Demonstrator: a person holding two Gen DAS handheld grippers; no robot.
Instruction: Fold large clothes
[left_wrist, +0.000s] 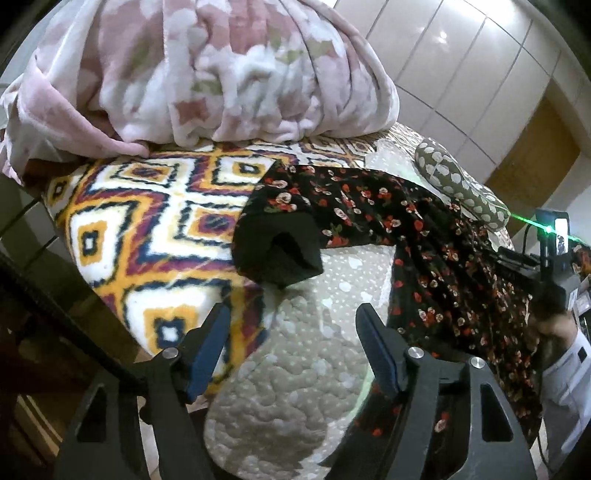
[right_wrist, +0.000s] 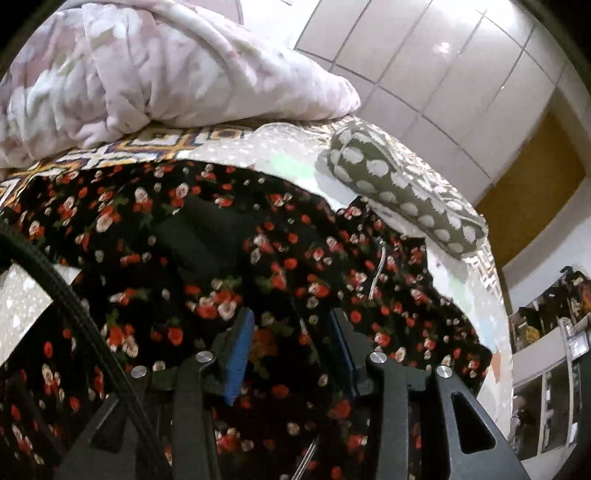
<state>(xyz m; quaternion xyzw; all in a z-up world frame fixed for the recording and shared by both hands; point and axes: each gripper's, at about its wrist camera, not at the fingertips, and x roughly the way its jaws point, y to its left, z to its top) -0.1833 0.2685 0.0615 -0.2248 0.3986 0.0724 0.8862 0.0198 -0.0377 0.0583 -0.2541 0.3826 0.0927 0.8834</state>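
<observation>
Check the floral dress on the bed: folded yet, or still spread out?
Not folded. The floral dress lies rumpled across the bed, one sleeve sticking out sideways and the skirt hanging off the edge.

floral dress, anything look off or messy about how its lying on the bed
Yes. The floral dress is not laid flat: one sleeve lies doubled back with its black lining showing, and the skirt end bunches and hangs off the bed's edge near the right gripper, whose fingers have fabric between them. The left gripper is open, holding nothing.
</observation>
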